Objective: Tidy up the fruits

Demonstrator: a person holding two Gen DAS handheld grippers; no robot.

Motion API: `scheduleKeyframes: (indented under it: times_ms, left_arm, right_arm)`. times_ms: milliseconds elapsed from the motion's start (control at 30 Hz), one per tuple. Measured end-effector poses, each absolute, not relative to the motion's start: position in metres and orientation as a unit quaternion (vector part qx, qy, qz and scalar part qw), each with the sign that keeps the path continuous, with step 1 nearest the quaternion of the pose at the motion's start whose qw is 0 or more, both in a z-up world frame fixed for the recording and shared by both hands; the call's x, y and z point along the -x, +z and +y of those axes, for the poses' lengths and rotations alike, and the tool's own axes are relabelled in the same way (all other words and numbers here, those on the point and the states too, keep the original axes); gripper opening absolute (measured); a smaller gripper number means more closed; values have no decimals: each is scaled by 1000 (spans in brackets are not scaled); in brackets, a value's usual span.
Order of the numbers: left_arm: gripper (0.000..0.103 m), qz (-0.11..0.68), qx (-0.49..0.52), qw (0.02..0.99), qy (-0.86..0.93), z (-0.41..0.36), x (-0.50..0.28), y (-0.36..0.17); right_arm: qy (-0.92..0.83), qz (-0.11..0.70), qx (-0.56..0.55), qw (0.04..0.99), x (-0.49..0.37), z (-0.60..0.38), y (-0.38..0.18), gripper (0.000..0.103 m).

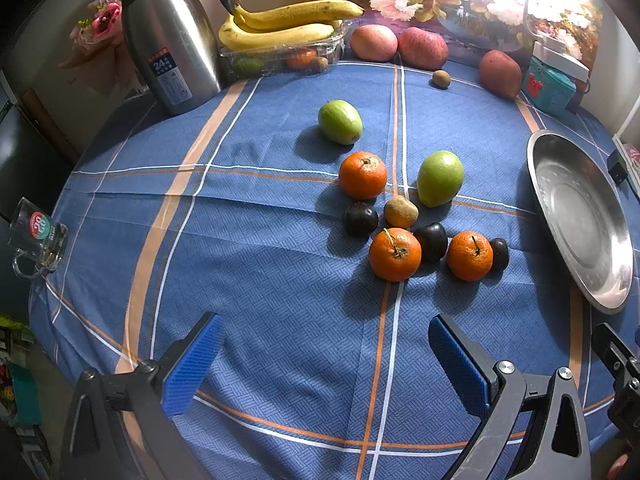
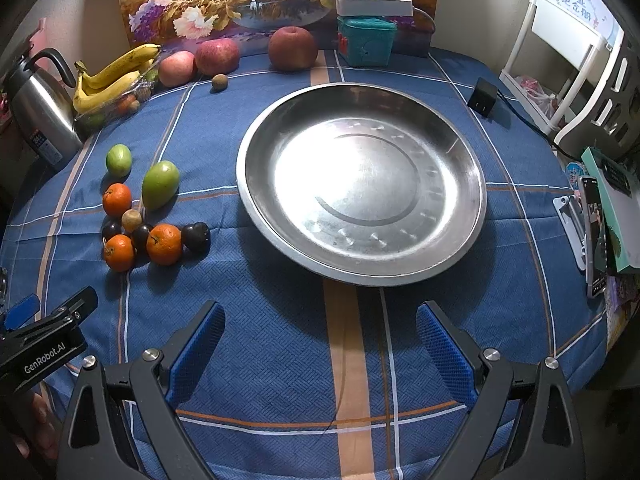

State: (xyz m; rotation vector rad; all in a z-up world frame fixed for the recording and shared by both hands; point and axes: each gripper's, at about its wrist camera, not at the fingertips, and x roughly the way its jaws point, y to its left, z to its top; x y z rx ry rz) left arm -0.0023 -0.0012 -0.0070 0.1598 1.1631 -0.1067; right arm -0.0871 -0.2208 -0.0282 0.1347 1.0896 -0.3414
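Left gripper (image 1: 324,364): blue-padded fingers spread wide, nothing between them, hovering over bare tablecloth short of the fruit cluster.
Right gripper (image 2: 320,344): fingers likewise spread wide and empty, poised just short of the steel dish's near rim.
Steel dish (image 2: 256,200): round, shallow, empty; sits on the blue plaid tablecloth (image 2: 280,360), to the right of the loose fruit.
Tangerines: three, one (image 1: 363,175) at the cluster's far side, one (image 1: 395,254) at the near side, one (image 1: 469,256) nearest the dish.
Green fruits: one (image 1: 440,178) just beside the far tangerine, another (image 1: 340,121) lying apart, further back.
Dark plums: three (nearly black), one (image 1: 361,219) on the left, one (image 1: 431,241) wedged between the two near tangerines, a small one (image 1: 499,253) touching the right tangerine.
Kiwi (image 1: 401,211): in the cluster's middle; a second kiwi (image 1: 441,79) sits alone near the back.
Back edge: bananas (image 1: 288,24) atop a clear plastic box (image 1: 280,58), three red apples (image 1: 374,43) along the wall, a steel thermos jug (image 1: 172,40) at the left.
Glass mug (image 1: 38,238): at the table's left edge.
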Motion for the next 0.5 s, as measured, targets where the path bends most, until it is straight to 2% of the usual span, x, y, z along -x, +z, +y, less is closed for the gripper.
scheduleKeyframes:
  times_ms: [500]
  left_arm:
    - [103, 549, -74, 831, -51, 1, 3, -9]
  right_arm:
    - [-161, 517, -63, 838, 87, -220, -29, 97]
